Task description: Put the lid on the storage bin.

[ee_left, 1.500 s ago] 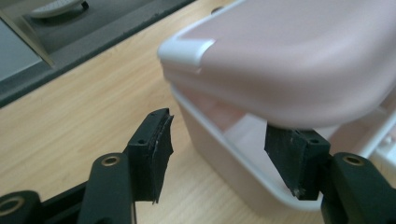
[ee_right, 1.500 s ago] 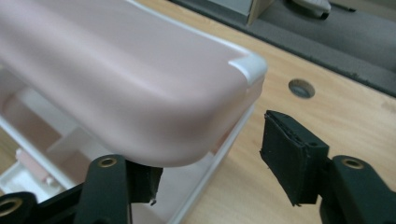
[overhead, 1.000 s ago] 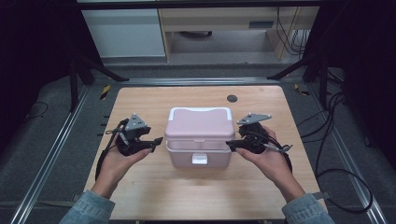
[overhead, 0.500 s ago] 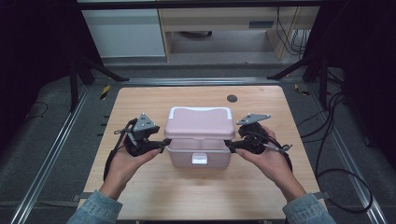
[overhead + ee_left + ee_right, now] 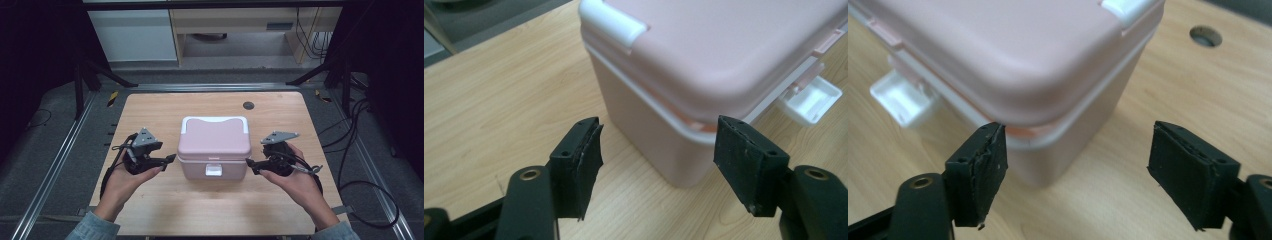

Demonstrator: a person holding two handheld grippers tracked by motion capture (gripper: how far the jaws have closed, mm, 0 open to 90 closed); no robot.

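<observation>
High view: pink plastic lidded box (image 5: 214,150) sits mid-table on the light wooden table (image 5: 150,110); your left gripper (image 5: 171,158) and right gripper (image 5: 251,163) flank it, just off its sides. Left gripper view: jaws apart, box corner ahead, nothing clamped. Right gripper view: jaws have just been opening; box corner close ahead, unclamped.

High view overhead, facing forward-down; tongs views close, sharing box (image 5: 214,146).
</observation>
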